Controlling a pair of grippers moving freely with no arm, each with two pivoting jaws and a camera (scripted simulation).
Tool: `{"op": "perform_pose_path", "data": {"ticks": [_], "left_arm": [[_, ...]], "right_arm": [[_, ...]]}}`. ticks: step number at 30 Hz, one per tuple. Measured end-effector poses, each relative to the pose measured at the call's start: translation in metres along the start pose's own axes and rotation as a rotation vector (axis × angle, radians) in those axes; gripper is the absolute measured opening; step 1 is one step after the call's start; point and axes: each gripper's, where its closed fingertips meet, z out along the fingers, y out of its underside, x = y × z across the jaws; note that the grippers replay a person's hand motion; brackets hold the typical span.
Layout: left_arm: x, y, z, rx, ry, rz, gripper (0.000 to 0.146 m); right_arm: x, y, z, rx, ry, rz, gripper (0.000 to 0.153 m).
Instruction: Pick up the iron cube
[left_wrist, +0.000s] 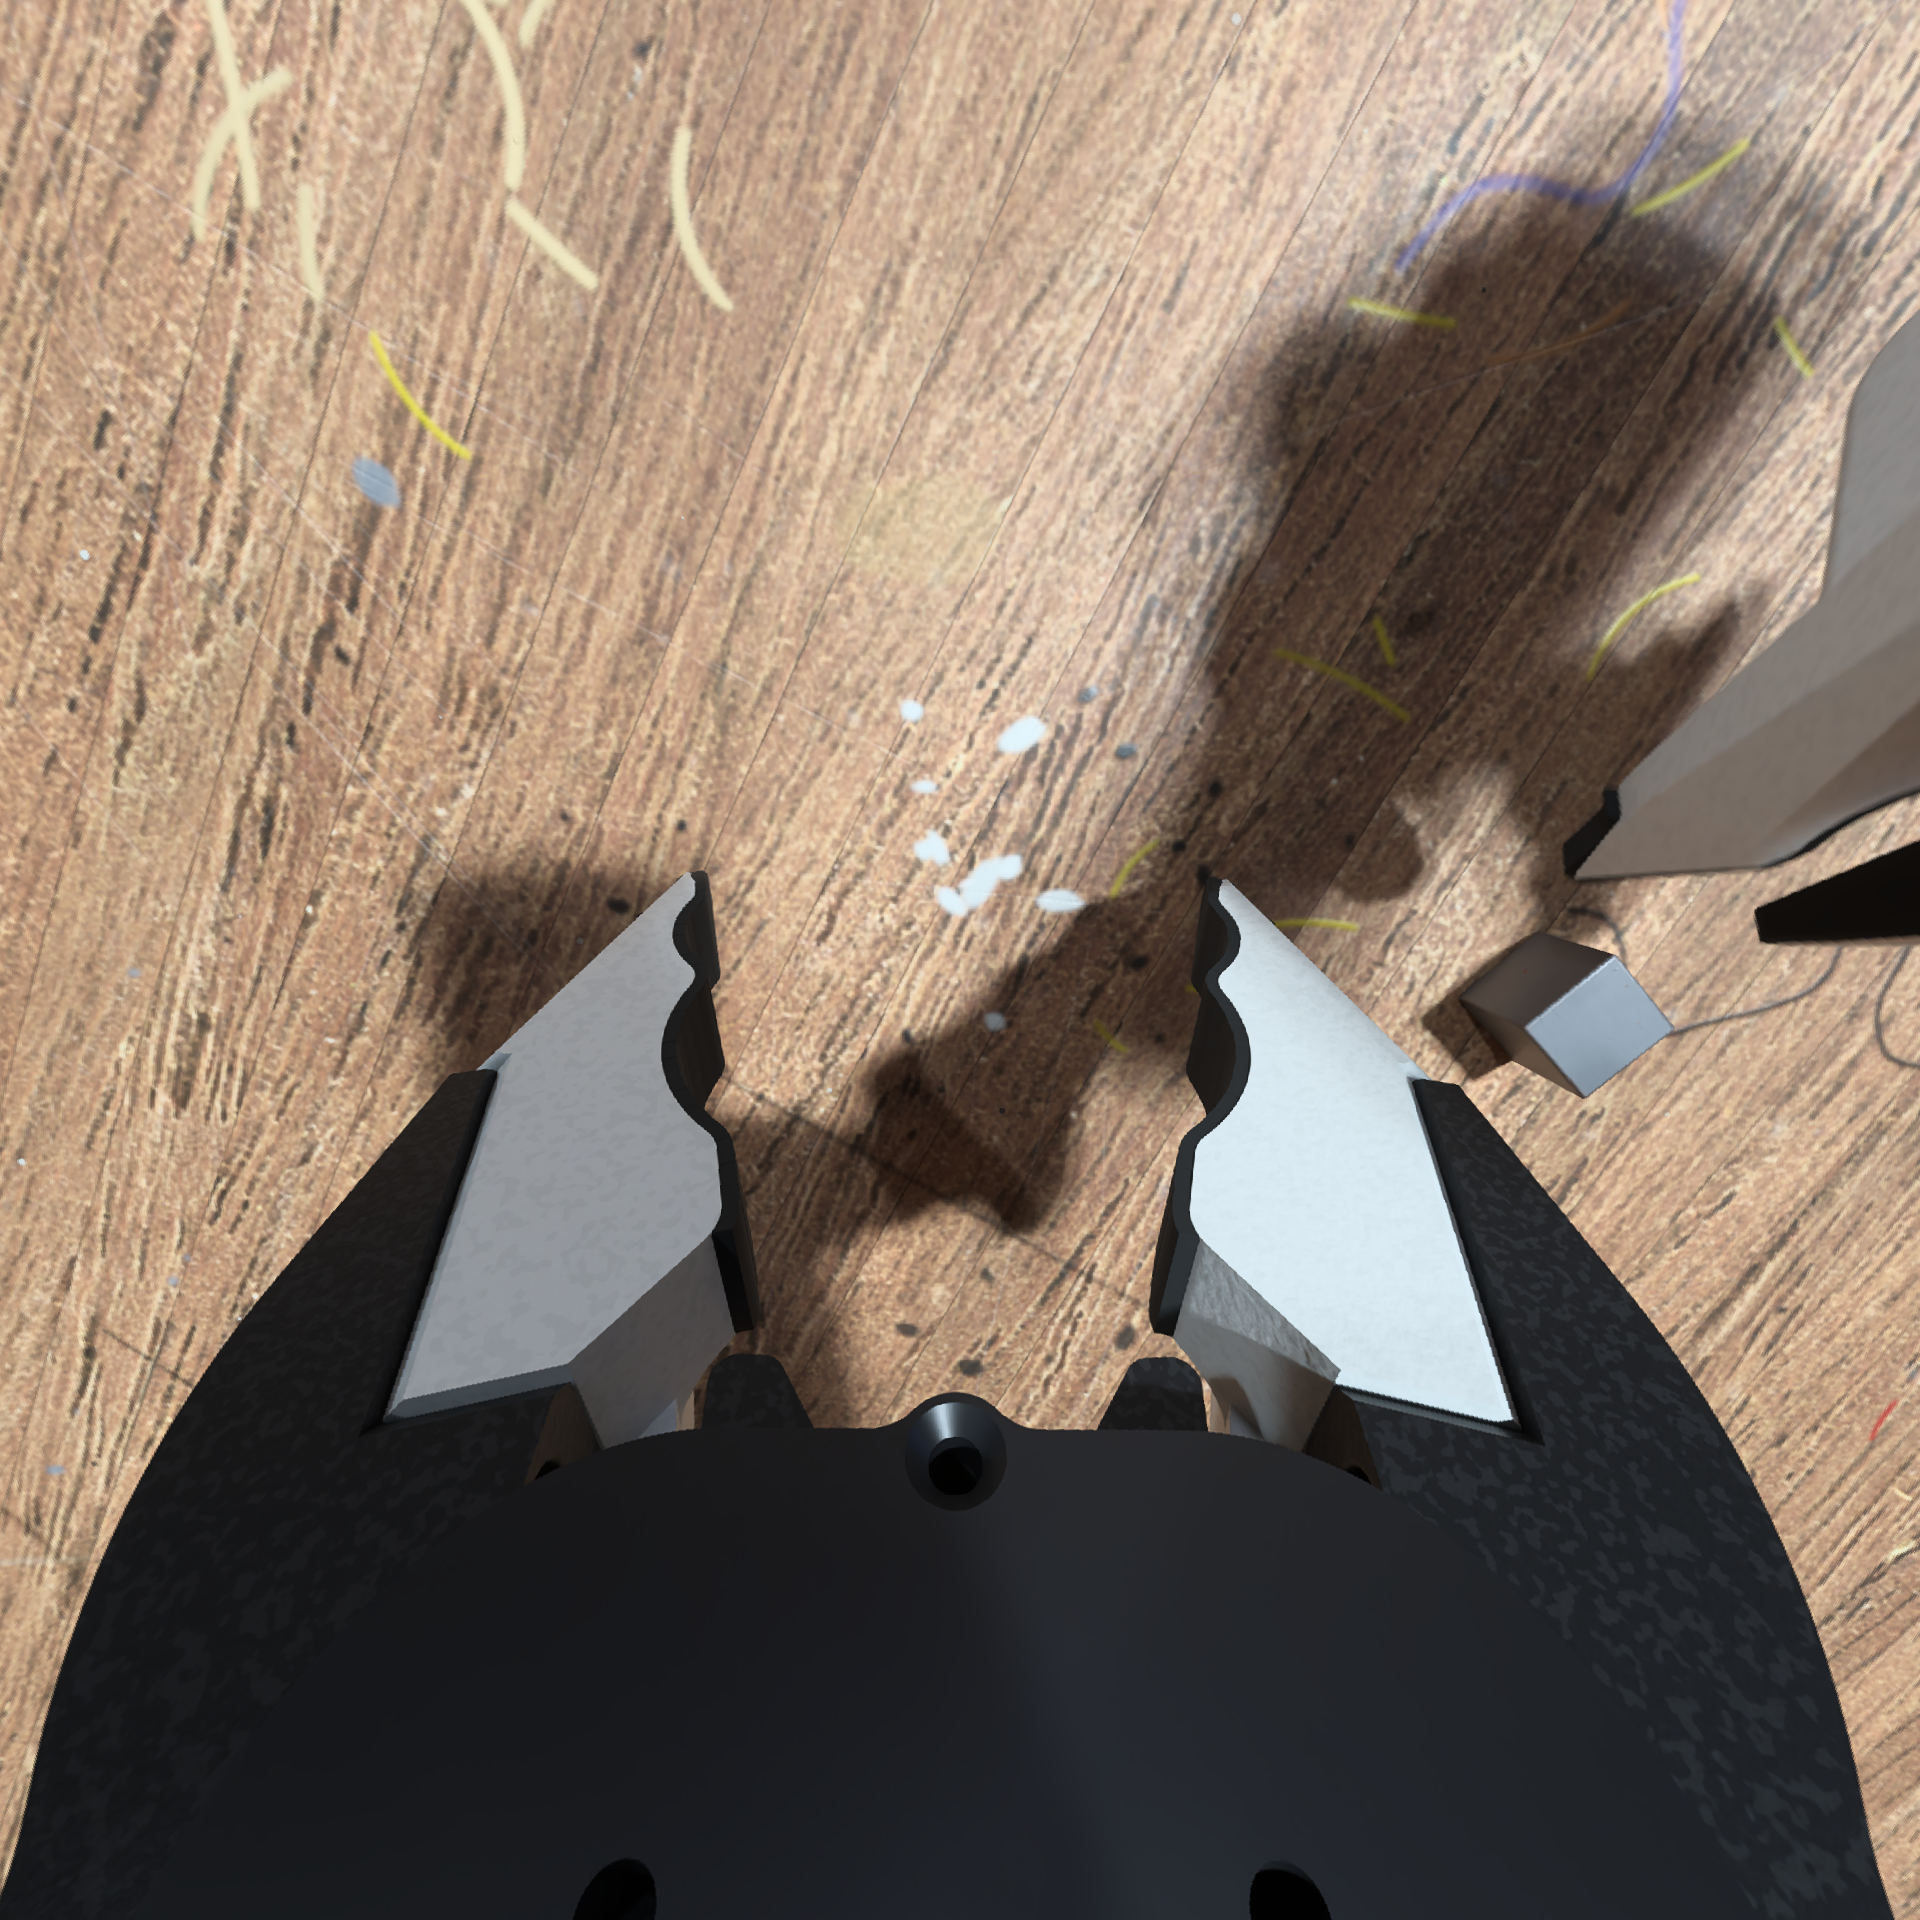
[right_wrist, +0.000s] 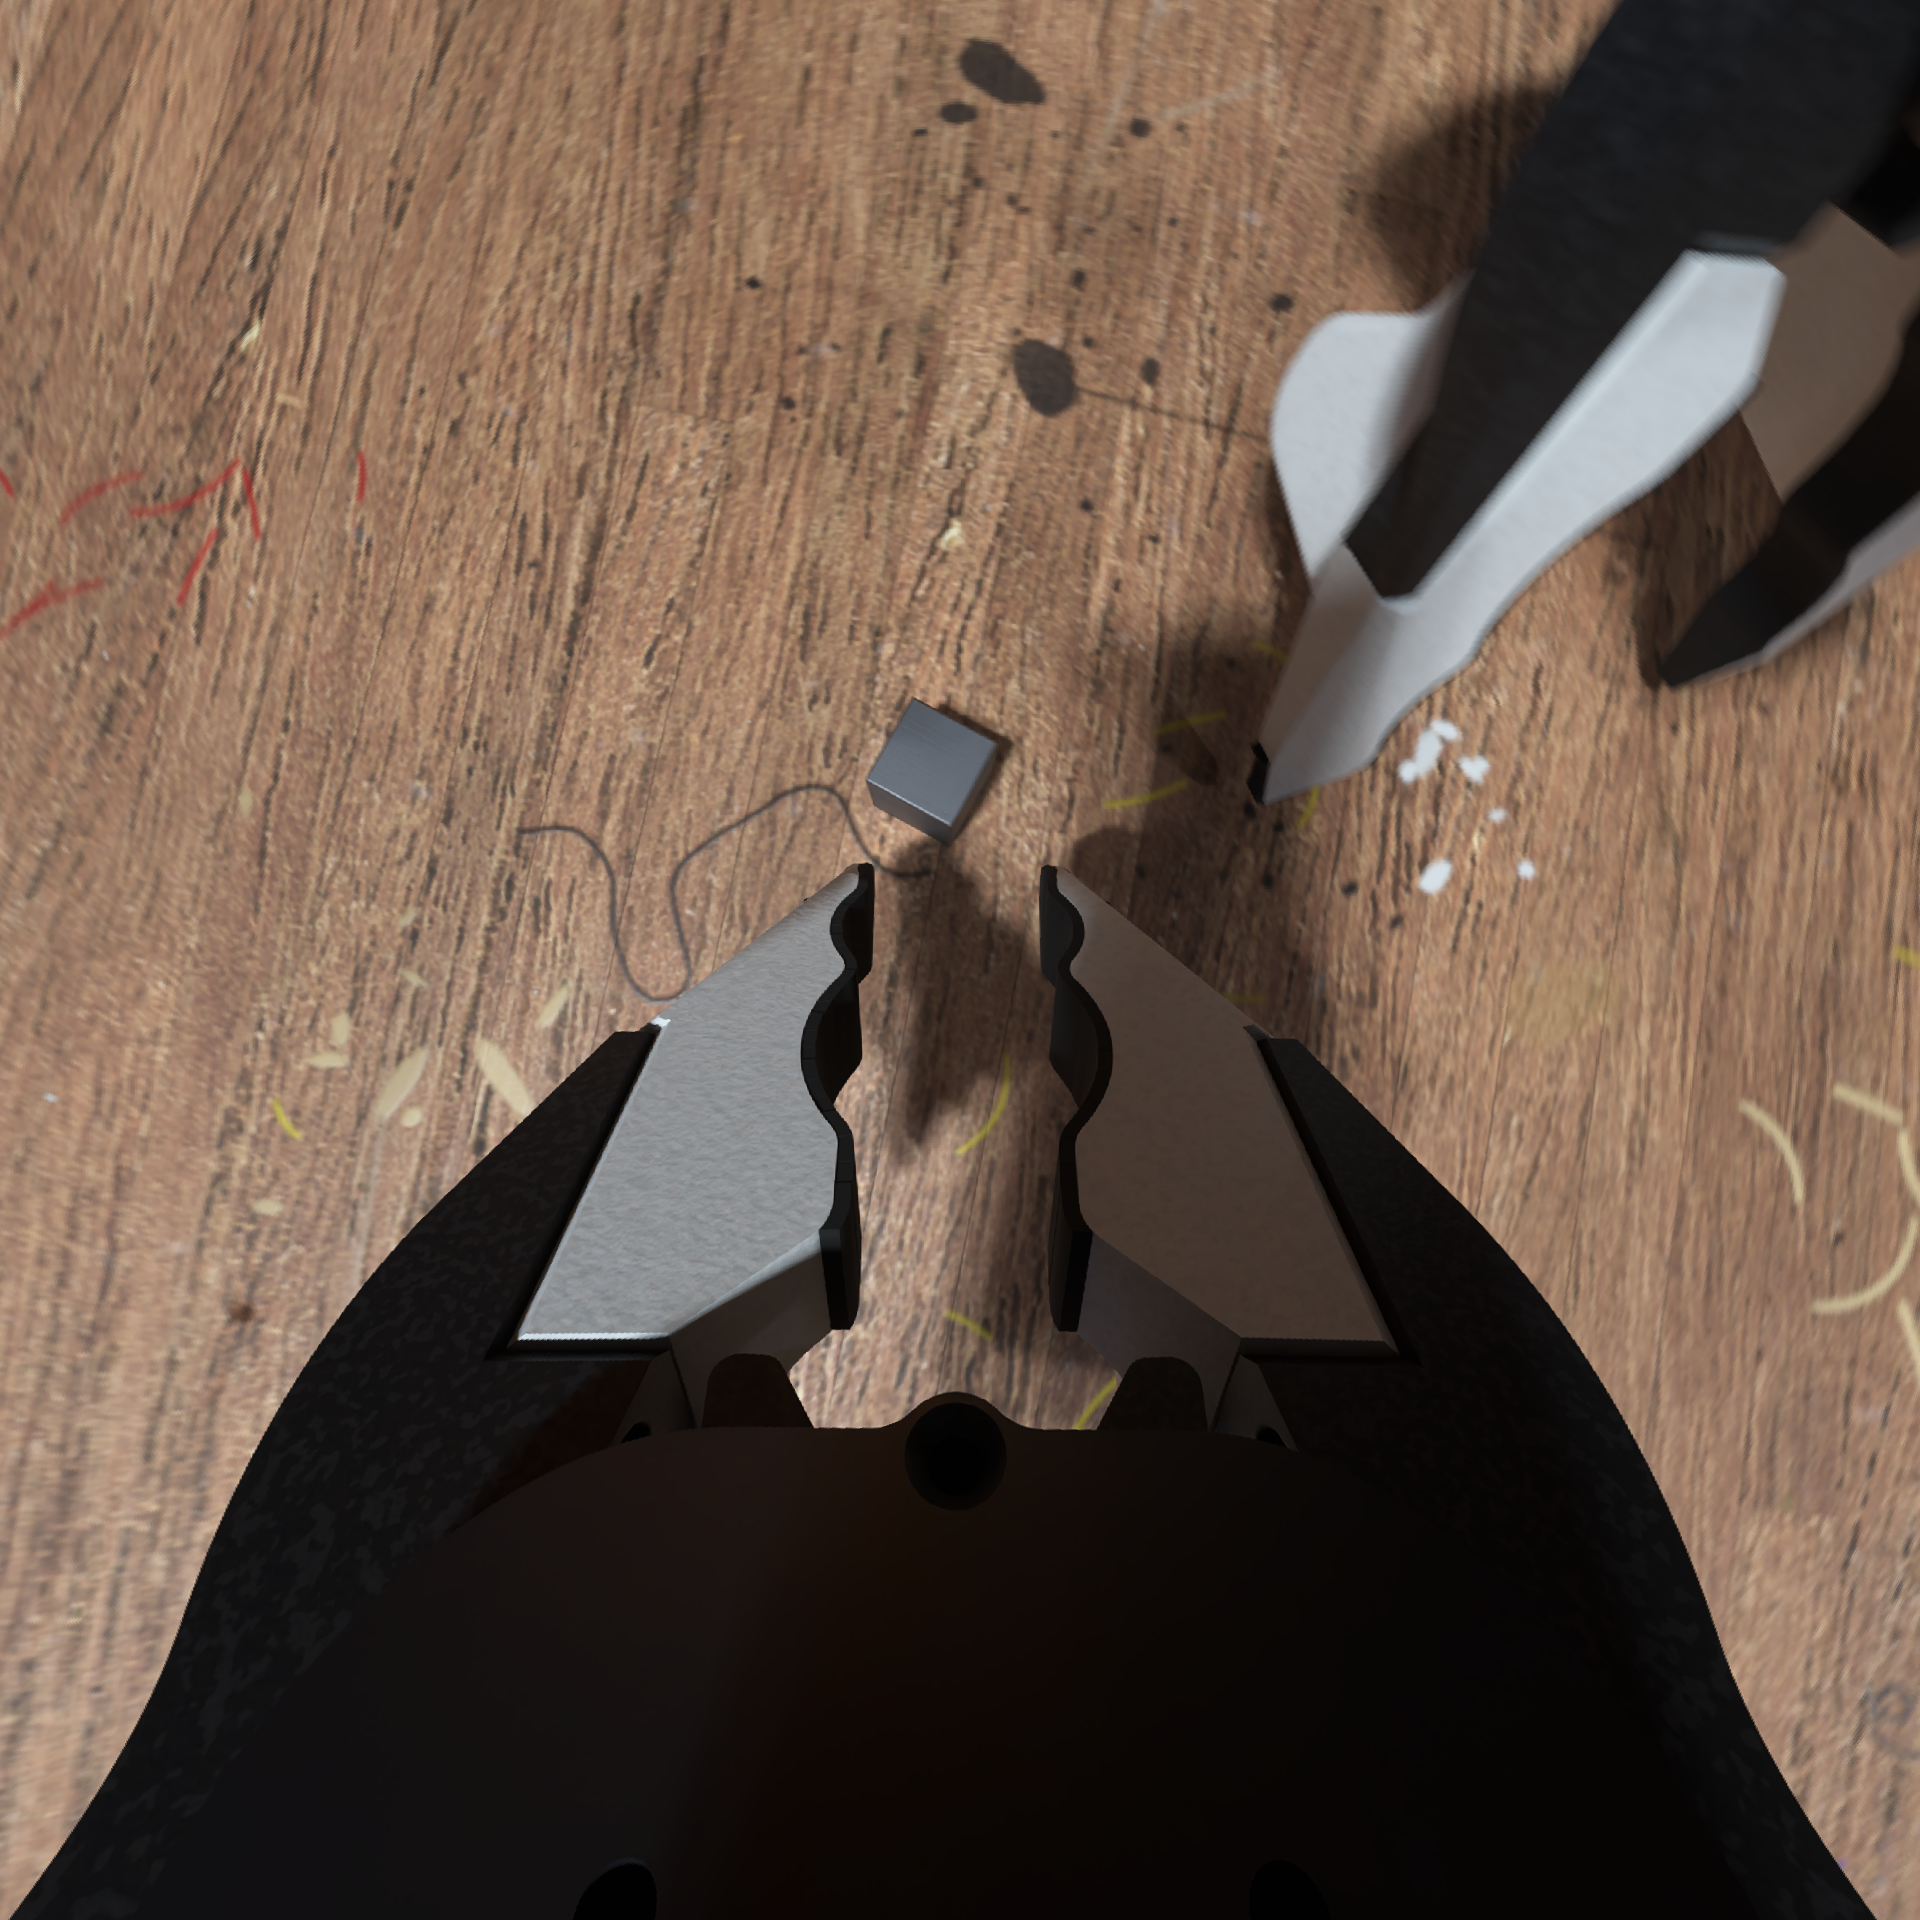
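The iron cube (right_wrist: 933, 770) is a small grey metal block lying on the wooden surface. In the right wrist view it sits just beyond my right gripper's (right_wrist: 957, 875) fingertips, slightly left of centre. My right gripper is open and empty, above the wood. In the left wrist view the cube (left_wrist: 1567, 1010) lies to the right of my left gripper (left_wrist: 954, 881), outside its right finger. My left gripper is wide open and empty.
The wooden surface (left_wrist: 727, 520) bears paint flecks, scratches and dark shadows. The right gripper's fingers (left_wrist: 1766, 727) show at the right edge of the left wrist view. The left gripper (right_wrist: 1475, 499) shows at the upper right of the right wrist view, right of the cube.
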Motion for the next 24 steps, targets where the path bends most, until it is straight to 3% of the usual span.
{"op": "perform_pose_path", "data": {"ticks": [5,8,15,21,24], "left_arm": [[0.000,0.001,0.000,0.003,0.006,-0.012,0.093],[0.000,0.002,0.000,0.005,0.005,-0.017,0.093],[-0.003,0.004,-0.001,0.003,0.004,-0.016,0.093],[-0.005,0.006,-0.002,0.003,-0.001,-0.024,0.094],[-0.007,0.008,-0.003,0.008,-0.008,-0.029,0.094]], "right_arm": [[-0.005,0.001,0.020,-0.037,-0.028,-0.143,0.036],[-0.002,0.002,0.024,-0.051,-0.040,-0.087,0.029],[0.001,0.024,0.006,-0.071,0.079,0.168,0.015],[-0.013,0.003,0.008,-0.023,0.055,0.228,0.037],[-0.023,-0.006,0.013,0.002,0.068,0.243,0.039]]}}
